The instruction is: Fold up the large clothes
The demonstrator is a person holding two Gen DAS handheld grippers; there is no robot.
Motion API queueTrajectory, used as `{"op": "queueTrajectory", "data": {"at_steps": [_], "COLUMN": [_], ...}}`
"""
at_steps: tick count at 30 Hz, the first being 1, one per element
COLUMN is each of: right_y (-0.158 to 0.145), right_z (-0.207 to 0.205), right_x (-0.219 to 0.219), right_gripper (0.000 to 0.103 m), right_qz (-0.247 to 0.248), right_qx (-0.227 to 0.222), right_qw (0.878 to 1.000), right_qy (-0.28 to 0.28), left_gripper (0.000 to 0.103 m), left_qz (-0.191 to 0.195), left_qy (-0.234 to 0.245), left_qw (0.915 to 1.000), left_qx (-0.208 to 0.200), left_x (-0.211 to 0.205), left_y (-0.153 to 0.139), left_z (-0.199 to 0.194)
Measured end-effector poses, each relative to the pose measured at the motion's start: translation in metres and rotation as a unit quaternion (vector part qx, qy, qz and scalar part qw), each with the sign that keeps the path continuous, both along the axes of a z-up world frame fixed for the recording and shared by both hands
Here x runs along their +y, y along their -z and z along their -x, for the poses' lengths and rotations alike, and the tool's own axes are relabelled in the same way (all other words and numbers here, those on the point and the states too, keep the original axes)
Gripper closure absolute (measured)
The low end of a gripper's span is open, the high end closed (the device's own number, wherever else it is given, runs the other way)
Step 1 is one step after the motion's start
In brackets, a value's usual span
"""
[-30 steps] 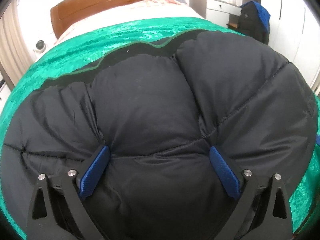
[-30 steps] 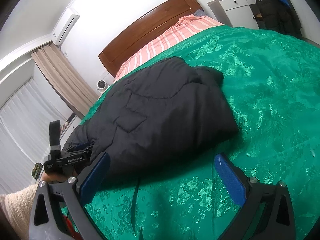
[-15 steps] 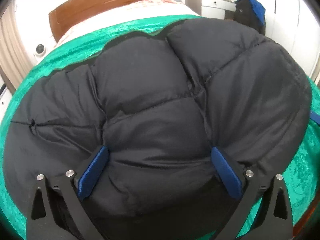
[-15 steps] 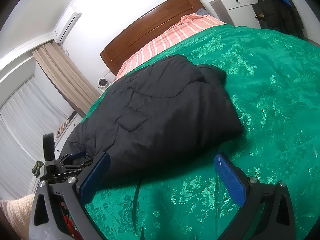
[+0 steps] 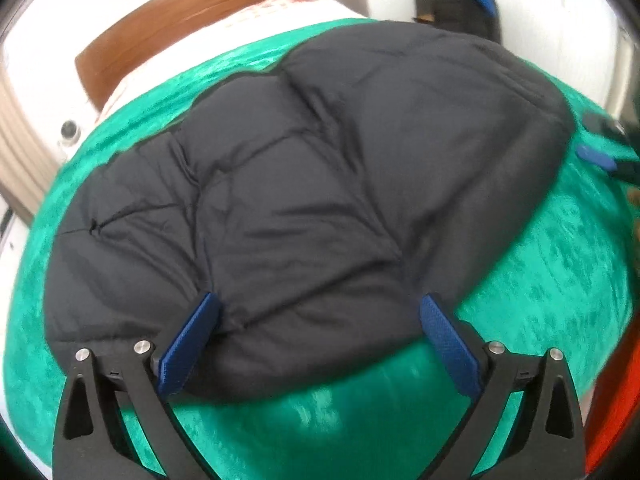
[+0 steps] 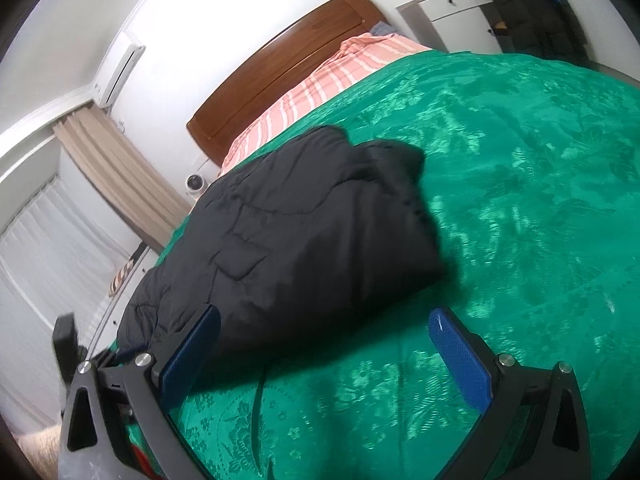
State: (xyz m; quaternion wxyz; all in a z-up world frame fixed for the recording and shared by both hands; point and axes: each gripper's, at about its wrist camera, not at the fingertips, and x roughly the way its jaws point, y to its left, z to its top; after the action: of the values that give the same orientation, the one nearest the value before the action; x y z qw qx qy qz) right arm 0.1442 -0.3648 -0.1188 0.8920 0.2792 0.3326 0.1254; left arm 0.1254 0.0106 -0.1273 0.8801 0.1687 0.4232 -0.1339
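Note:
A black padded jacket (image 5: pixel 312 184) lies folded into a thick bundle on the green bedspread (image 5: pixel 540 288); it also shows in the right wrist view (image 6: pixel 296 236). My left gripper (image 5: pixel 320 328) is open just in front of the jacket's near edge, its blue pads at the hem, holding nothing. My right gripper (image 6: pixel 328 344) is open and empty above the bedspread (image 6: pixel 520 200) beside the jacket's near right edge. The right gripper's blue pad shows at the far right of the left wrist view (image 5: pixel 596 158).
A wooden headboard (image 6: pixel 288 68) and a pink striped sheet (image 6: pixel 320 88) are at the far end of the bed. A white dresser (image 6: pixel 452 12) with a dark coat (image 6: pixel 532 4) stands at the back right. Curtains (image 6: pixel 116 176) hang on the left.
My left gripper has drawn back off the jacket, so more green bedspread shows in front. My right gripper has shifted slightly and tilted. The jacket stays in place.

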Motion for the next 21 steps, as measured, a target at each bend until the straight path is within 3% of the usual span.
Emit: {"op": "queueTrajectory", "data": {"at_steps": [2, 5, 10, 13, 17, 21], "right_y": [0.0, 0.001, 0.009, 0.011, 0.024, 0.032], "right_z": [0.002, 0.004, 0.003, -0.01, -0.047, -0.088], "right_x": [-0.005, -0.009, -0.012, -0.005, 0.001, 0.004], "right_gripper": [0.0, 0.0, 0.0, 0.0, 0.0, 0.001], "right_qz": [-0.002, -0.006, -0.094, -0.129, -0.164, -0.22], "right_qx": [0.001, 0.002, 0.008, 0.014, 0.057, 0.074], "right_qw": [1.0, 1.0, 0.996, 0.991, 0.985, 0.972], "right_qy": [0.011, 0.018, 0.009, 0.004, 0.012, 0.031], "left_gripper": [0.002, 0.002, 0.002, 0.003, 0.002, 0.001], "left_qz": [0.01, 0.069, 0.165, 0.143, 0.101, 0.106], "left_qy": [0.007, 0.0, -0.061, -0.085, -0.069, -0.069], "left_qw": [0.9999, 0.9974, 0.9842, 0.9861, 0.9922, 0.9916], "left_qx": [-0.006, -0.019, -0.019, -0.002, -0.026, -0.027], "left_x": [-0.001, 0.01, 0.039, 0.039, 0.023, 0.018], "left_y": [-0.006, -0.022, -0.027, -0.005, 0.007, 0.014], "left_z": [0.007, 0.006, -0.03, -0.057, -0.057, -0.045]}}
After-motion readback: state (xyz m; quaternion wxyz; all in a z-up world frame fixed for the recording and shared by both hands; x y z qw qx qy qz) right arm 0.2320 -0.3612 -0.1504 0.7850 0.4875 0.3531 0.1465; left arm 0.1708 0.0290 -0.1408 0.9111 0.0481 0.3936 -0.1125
